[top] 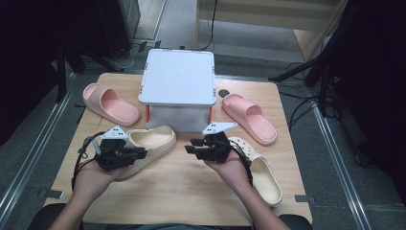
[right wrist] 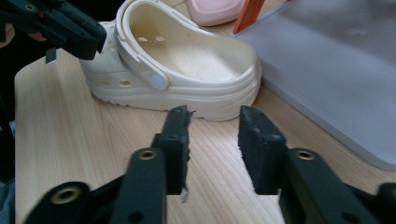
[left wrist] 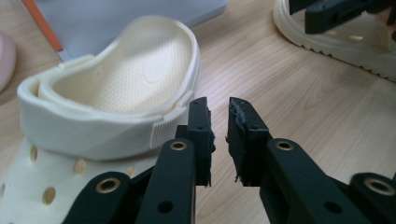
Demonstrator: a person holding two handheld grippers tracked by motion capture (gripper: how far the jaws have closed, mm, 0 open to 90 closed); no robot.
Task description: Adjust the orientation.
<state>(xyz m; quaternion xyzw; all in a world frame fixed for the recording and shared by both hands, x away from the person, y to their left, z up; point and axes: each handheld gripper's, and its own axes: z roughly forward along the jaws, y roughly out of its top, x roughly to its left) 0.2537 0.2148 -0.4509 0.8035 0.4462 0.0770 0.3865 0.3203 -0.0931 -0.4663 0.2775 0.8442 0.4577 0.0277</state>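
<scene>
A cream clog [top: 149,140] lies left of centre on the wooden table [top: 182,191], its heel toward the white box. My left gripper [top: 140,153] hovers at its near side; in the left gripper view its jaws [left wrist: 218,105] stand a narrow gap apart beside the clog [left wrist: 116,88], with nothing between them. My right gripper [top: 190,146] is held at the table's middle, pointing left at that clog [right wrist: 187,60]; its jaws [right wrist: 212,114] are open and hold nothing. A second cream clog [top: 262,173] lies under the right hand.
A white lidded box [top: 178,76] stands at the back centre, with orange clips on its sides. One pink slide [top: 110,103] lies to its left and another pink slide [top: 249,117] to its right. Bare wood stretches along the table's near edge.
</scene>
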